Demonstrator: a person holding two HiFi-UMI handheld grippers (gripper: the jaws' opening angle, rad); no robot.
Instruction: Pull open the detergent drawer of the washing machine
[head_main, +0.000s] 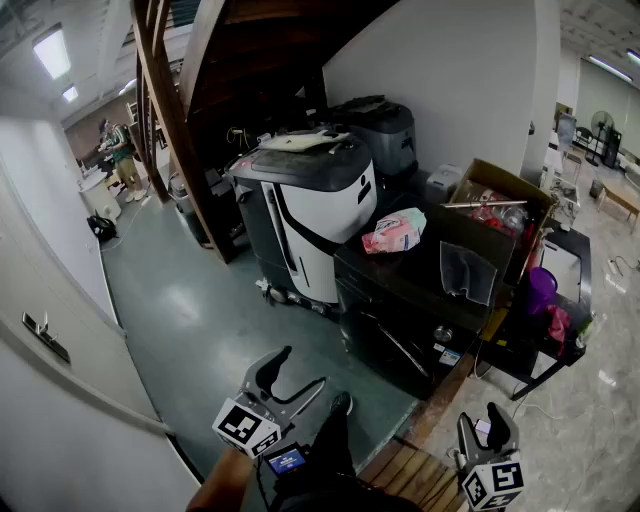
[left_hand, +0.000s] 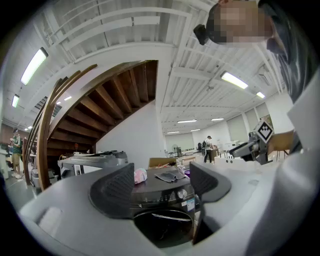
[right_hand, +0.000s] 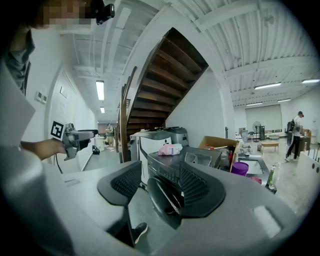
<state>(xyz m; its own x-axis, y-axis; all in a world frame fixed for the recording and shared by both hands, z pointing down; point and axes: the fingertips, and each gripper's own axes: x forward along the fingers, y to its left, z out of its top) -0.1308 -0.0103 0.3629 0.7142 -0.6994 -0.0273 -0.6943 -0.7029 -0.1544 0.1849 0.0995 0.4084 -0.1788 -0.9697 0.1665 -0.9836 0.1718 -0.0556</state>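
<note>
A black front-loading washing machine (head_main: 400, 310) stands right of centre, its round door facing me. The control strip with a knob (left_hand: 182, 194) runs along the top of its front and looks flush. A pink packet (head_main: 395, 232) and a grey cloth (head_main: 467, 272) lie on its lid. My left gripper (head_main: 290, 378) hangs open over the floor, short of the machine, which sits between its fingers in the left gripper view (left_hand: 161, 187). My right gripper (head_main: 487, 428) is low at the right, also open and empty, with the machine's corner (right_hand: 170, 172) beyond it.
A white-and-black machine (head_main: 310, 200) stands left of the washer, under a wooden staircase (head_main: 190, 110). An open cardboard box (head_main: 500, 195) and a purple container (head_main: 540, 290) are at the right. Wooden slats (head_main: 410, 478) lie by my shoe (head_main: 340, 405). A person (head_main: 120, 155) stands far off.
</note>
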